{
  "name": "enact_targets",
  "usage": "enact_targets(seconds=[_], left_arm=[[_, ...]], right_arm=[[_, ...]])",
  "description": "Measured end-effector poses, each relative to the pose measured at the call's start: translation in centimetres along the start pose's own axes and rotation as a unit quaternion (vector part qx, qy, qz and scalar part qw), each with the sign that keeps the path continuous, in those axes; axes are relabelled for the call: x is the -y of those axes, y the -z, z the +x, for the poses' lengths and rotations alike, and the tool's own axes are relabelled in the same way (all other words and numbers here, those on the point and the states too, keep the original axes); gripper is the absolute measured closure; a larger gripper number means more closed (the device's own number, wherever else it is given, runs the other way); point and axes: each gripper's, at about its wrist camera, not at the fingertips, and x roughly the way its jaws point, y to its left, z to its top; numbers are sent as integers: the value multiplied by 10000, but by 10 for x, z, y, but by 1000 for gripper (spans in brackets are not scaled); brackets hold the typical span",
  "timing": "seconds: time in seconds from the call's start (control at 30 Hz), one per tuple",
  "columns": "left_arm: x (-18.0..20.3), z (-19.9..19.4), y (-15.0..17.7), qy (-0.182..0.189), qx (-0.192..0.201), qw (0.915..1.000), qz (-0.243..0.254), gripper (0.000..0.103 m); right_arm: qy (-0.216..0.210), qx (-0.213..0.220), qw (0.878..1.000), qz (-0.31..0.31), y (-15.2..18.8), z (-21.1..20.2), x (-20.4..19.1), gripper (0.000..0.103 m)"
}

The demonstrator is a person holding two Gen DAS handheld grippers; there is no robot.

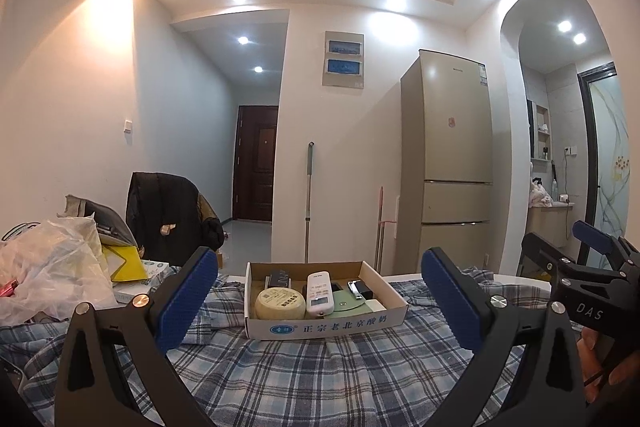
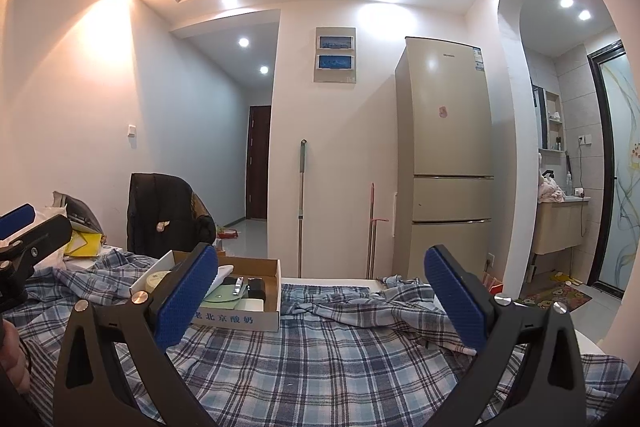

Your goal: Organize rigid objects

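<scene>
My left claw point(image 1: 320, 301): fingers spread wide, holding nothing
Box point(image 1: 326, 323): dead ahead of it on the plaid cloth point(image 1: 304, 379), long side facing me
My right claw point(image 2: 322, 301): also wide and empty; box lies ahead to its left, so the left is nearer
Left view only: round tin point(image 1: 280, 303), white remote point(image 1: 320, 293)
Right view: its left finger hides them

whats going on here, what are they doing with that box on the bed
A person holds a two-finger gripper in each hand over a plaid sheet. Both the left gripper and the right gripper are open and hold nothing. Ahead sits a shallow cardboard box already holding a white remote, a round yellow tin, nail clippers and some dark items. The left gripper faces the box straight on; nothing is being gripped right now.
</scene>
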Motion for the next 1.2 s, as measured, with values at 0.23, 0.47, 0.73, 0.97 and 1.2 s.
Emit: enact_targets(seconds=[0.23,0.47,0.73,0.97,1.2], left_arm=[[0,0,0,4,1,10000,2,0],[0,0,0,0,-1,10000,4,0],[1,-1,0,11,22,10000,24,0],[1,-1,0,10,19,10000,23,0],[1,-2,0,13,28,10000,25,0]], right_arm=[[-10,91,10000,-38,-1,-3,0,0],[-18,30,10000,-49,-1,1,2,0],[-7,23,10000,-38,0,1,2,0],[-22,37,10000,-50,-1,0,3,0],[-25,38,10000,-52,-1,0,3,0]])
